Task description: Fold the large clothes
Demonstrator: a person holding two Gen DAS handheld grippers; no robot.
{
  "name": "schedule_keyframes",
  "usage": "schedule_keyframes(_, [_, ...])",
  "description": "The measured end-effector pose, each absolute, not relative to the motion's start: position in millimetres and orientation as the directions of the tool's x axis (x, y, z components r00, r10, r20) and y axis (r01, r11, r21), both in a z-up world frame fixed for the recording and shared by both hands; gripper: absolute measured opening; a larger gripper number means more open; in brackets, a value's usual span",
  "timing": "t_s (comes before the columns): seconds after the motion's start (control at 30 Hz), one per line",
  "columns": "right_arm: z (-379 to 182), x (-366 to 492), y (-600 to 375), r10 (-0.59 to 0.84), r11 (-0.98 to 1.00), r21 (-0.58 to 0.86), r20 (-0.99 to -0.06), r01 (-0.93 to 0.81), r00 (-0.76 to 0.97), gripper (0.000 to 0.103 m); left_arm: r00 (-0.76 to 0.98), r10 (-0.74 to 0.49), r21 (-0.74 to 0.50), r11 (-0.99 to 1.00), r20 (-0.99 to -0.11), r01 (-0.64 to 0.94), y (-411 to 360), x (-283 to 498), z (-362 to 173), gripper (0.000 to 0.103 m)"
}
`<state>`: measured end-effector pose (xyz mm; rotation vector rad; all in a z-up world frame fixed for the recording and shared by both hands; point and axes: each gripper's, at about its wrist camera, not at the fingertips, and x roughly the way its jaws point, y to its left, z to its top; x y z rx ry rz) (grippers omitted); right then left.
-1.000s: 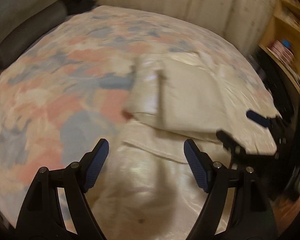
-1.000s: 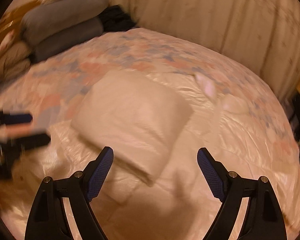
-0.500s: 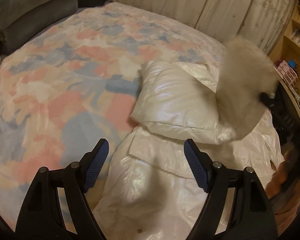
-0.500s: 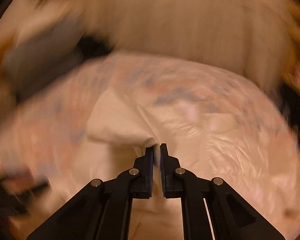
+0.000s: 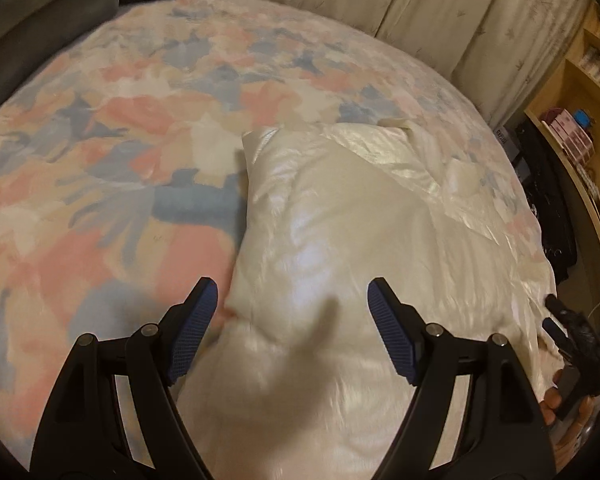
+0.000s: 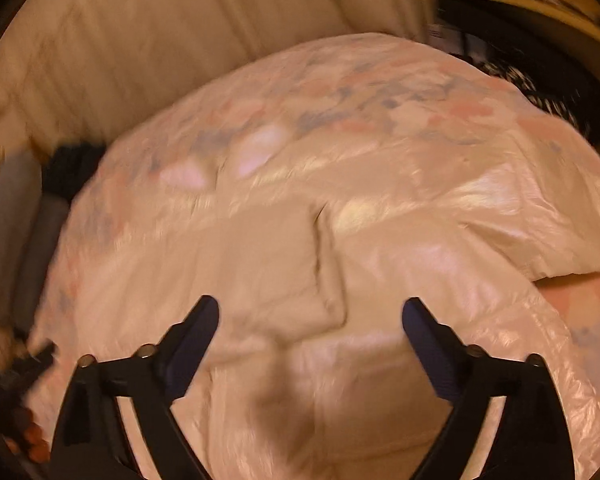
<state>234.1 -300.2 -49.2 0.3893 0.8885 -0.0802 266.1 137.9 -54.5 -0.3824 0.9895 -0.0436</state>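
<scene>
Jacket lower centre, part-folded | left gripper spread, empty | right gripper opening, released to let the fold settle.

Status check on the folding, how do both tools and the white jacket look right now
Left tool open, empty. Right tool opening, nothing between pads. White jacket partly folded on floral bedspread. Nothing in the way.

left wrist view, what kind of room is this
Most likely a bedroom: a wide bed under a pink, blue and cream floral bedspread, cream pleated curtains behind it, and a wooden shelf unit beside it. A shiny cream padded garment lies on the bed.
</scene>
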Motion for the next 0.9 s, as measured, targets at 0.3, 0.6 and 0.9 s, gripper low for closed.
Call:
schedule_keyframes(0.3, [-101.0, 353.9, -304.5, 0.142, 0.946, 0.254, -0.886, 0.204, 0.442, 0.05, 0.408, -0.323, -0.447, 0.857, -0.854, -0.257, 158.0, 345.5, -122.5, 0.076])
schedule_keyframes(0.6, [-93.8, 382.2, -278.3, -0.158, 0.971, -0.023, -0.807, 0.238, 0.569, 0.003, 0.536, -0.106, -0.264, 0.938, -0.837, -0.227, 114.5, 354.4, -112.2, 0.04])
schedule_keyframes(0.9, [-87.3, 376.1, -261.7, -0.199, 0.974, -0.113, -0.848, 0.198, 0.492, 0.026, 0.618, 0.028, -0.08, 0.986, -0.785, -0.147, 87.9, 325.4, -82.8, 0.04])
